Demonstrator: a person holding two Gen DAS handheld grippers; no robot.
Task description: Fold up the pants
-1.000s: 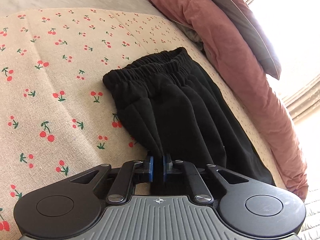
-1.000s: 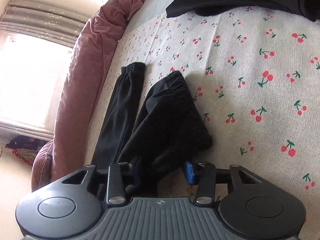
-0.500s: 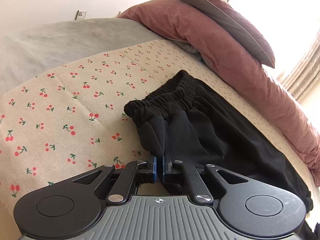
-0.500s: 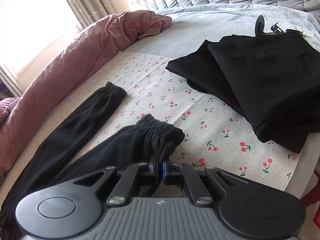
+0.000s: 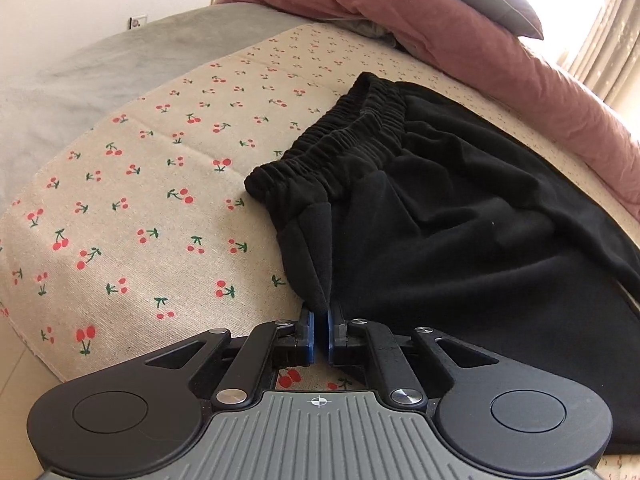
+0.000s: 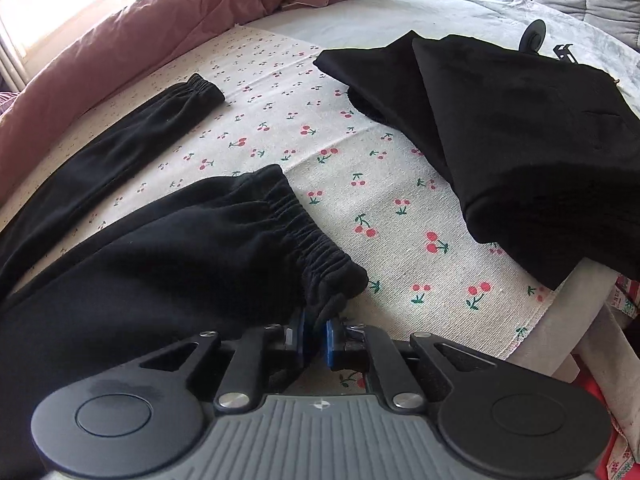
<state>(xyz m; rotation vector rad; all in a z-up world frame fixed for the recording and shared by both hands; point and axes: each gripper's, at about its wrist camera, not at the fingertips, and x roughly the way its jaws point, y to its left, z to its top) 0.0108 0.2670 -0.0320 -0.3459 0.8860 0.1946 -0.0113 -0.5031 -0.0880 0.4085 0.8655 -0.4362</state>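
Loosely spread black pants (image 5: 460,232) (elastic-waisted).

The pants (image 5: 460,216) are black, soft and fleecy, with a gathered elastic waistband (image 5: 332,148) and elastic cuffs. They lie spread on a cherry-print cloth on the bed. In the left wrist view the waistband runs diagonally, with a pointed fold of fabric drawn up near it. In the right wrist view one leg's cuff (image 6: 316,248) lies close, while the other leg (image 6: 120,140) stretches flat and apart from it, its cuff (image 6: 200,88) farther off.
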